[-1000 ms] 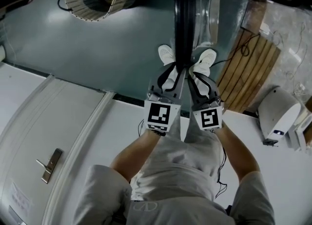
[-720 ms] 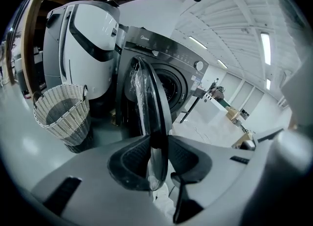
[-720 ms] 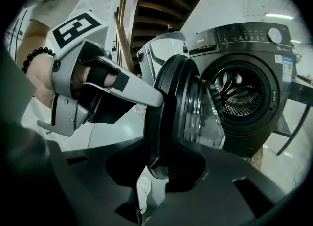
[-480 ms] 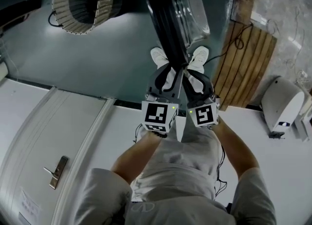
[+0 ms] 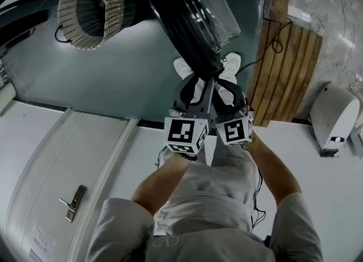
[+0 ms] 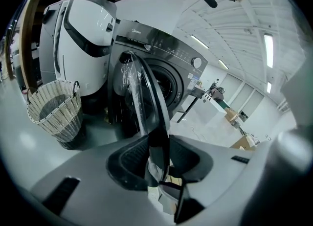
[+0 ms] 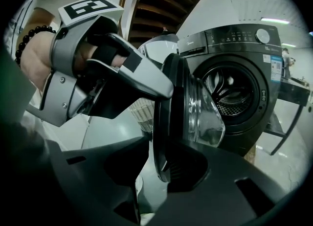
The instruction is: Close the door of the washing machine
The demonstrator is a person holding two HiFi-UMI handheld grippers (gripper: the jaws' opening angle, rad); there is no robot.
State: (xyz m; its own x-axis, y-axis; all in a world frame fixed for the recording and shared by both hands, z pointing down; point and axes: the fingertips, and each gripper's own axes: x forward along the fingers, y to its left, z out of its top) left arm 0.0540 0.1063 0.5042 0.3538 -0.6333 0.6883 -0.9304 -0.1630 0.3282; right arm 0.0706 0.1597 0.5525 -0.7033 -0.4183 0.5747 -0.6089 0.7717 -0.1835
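1. While door (image 7: 190, 107) stands ajar from washing machine (image 7: 239, 73), its edge runs between both sets of jaws.
2. Left gripper (image 6: 159, 159): jaws spread, just been opening, edge between them.
3. Right gripper (image 7: 156, 171): likewise spread, just been opening.

Both forearms (image 5: 161, 178) reach forward side by side. The left gripper (image 5: 198, 87) and right gripper (image 5: 222, 87) tilt downward, their jaws just opening wide, with the door (image 5: 190, 28) rim loose between them.
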